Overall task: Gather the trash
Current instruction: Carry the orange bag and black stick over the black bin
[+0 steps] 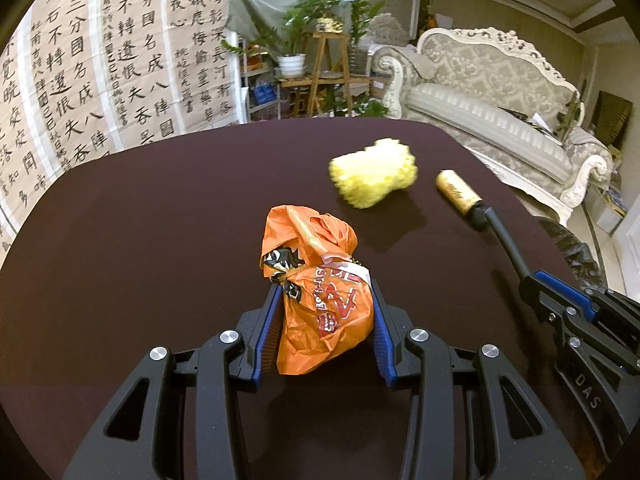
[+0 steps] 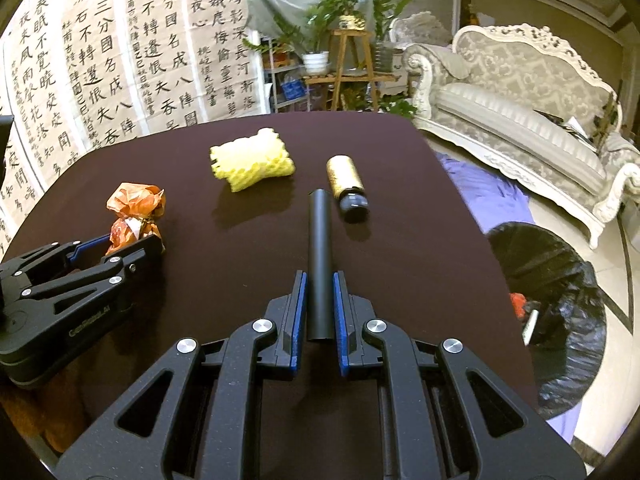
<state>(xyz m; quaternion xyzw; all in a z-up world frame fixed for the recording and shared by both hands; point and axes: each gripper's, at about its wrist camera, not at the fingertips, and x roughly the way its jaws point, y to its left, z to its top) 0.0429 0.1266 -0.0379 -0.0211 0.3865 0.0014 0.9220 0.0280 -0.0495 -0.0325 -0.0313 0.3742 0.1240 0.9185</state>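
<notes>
the dark brown worktop (image 2: 400, 208) carries all the trash, and beside its right edge a bin lined with a black trash bag (image 2: 560, 312) stands on the floor, with some trash already inside. the left hand-held gripper (image 1: 326, 308) is closed on a crumpled orange plastic bag (image 1: 320, 300); the blue pads press it from both sides and the top of the bag sticks out beyond the fingertips. in the right wrist view this same bag sits at the left side of the worktop. the right hand-held gripper (image 2: 320, 284) is closed narrow on a black tube (image 2: 320, 264), which lies straight between the fingers and points forward past the tips. just beyond the far end of the tube and a little to the right lies a small gold bottle with a dark cap (image 2: 346, 184); whether the tube touches it i cannot tell. a yellow foam fruit net (image 2: 252, 164) lies further back, between the orange bag and the bottle, apart from both grippers.
</notes>
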